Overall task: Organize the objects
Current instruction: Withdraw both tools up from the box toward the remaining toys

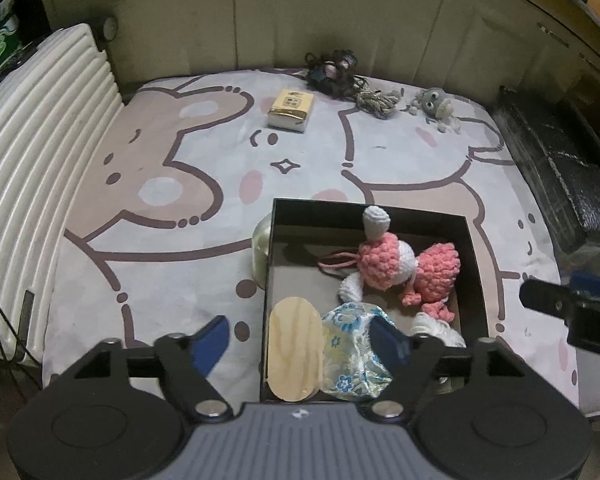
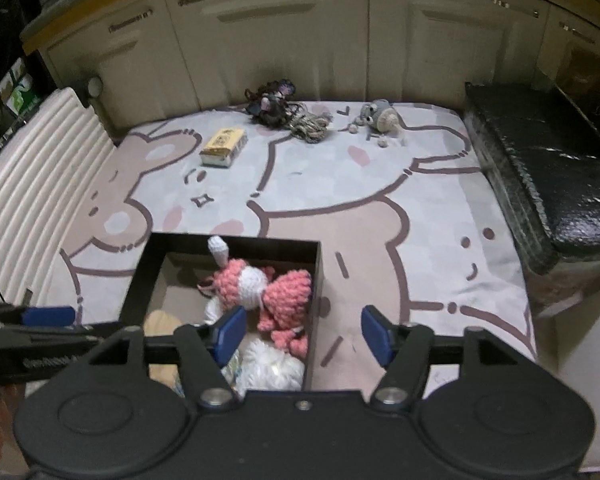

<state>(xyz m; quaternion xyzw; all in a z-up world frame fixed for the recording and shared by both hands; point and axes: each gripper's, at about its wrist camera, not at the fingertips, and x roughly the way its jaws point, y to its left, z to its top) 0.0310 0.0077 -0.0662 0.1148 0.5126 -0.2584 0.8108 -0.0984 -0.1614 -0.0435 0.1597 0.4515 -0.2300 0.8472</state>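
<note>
A black box (image 1: 473, 256) (image 2: 318, 276) stands on the cartoon mat. In it lie a pink and white crochet toy (image 1: 396, 264) (image 2: 268, 288), an oval wooden piece (image 1: 296, 354), a blue floral cloth pouch (image 1: 352, 354) and a white yarn ball (image 2: 272, 368). My left gripper (image 1: 304, 340) is open and empty, above the box's near left corner. My right gripper (image 2: 304, 334) is open and empty, above the box's near right wall. At the mat's far edge lie a yellow packet (image 1: 291, 110) (image 2: 223, 147), a dark tangled toy (image 1: 332, 70) (image 2: 272, 102), a rope bundle (image 1: 376, 102) (image 2: 310, 126) and a grey crochet toy (image 1: 436, 106) (image 2: 382, 116).
A pale glass jar (image 1: 260, 254) stands against the box's left outer wall. A white ribbed suitcase (image 1: 32, 152) (image 2: 32, 184) borders the mat on the left, a black cushion (image 1: 560, 176) (image 2: 548, 168) on the right. Cabinet doors (image 2: 284, 40) stand behind.
</note>
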